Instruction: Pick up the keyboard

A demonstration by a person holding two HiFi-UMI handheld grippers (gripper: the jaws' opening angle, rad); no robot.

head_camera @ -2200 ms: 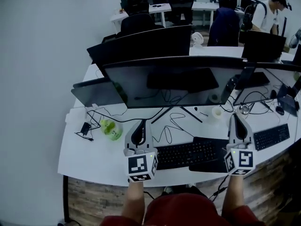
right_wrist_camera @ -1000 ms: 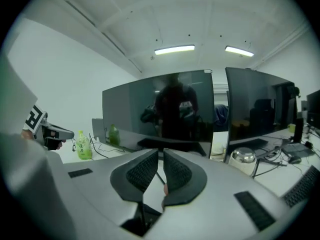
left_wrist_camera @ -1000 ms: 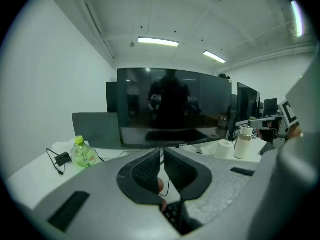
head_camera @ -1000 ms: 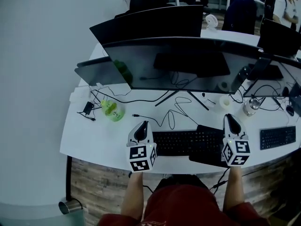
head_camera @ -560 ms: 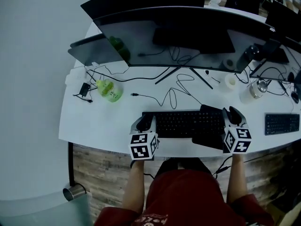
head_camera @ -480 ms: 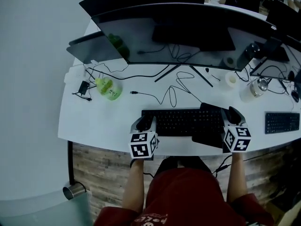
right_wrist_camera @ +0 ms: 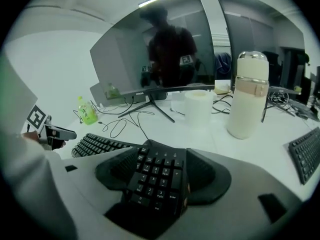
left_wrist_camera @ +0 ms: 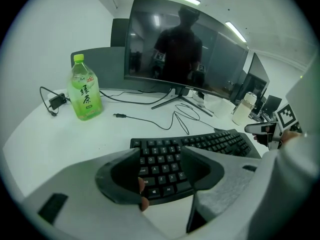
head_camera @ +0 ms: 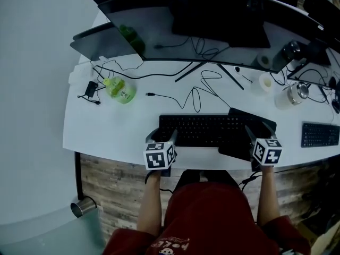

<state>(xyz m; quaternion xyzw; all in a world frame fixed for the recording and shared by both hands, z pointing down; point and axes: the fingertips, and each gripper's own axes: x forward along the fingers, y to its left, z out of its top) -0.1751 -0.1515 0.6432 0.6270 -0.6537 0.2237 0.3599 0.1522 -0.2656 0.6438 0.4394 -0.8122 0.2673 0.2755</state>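
A black keyboard point(head_camera: 212, 130) lies flat near the front edge of the white desk point(head_camera: 106, 134). My left gripper point(head_camera: 161, 138) is at its left end, my right gripper point(head_camera: 258, 137) at its number-pad end. In the left gripper view the jaws are opening, and the left end of the keyboard point(left_wrist_camera: 172, 164) lies between them with gaps on both sides. In the right gripper view the jaws are opening around the number pad point(right_wrist_camera: 155, 179), and the pads do not press on it. Each gripper shows in the other's view, held level with the desk.
A green tea bottle point(head_camera: 118, 89) stands at the desk's left, with loose cables point(head_camera: 196, 94) behind the keyboard. A wide curved monitor point(head_camera: 202, 25) spans the back. A white tumbler point(right_wrist_camera: 248, 96) and a white cup point(right_wrist_camera: 197, 106) stand right of centre. A second keyboard point(head_camera: 320, 134) lies far right.
Both grippers have come down from above the desk to the two ends of the keyboard, and their jaws have spread apart. The keyboard has not moved.
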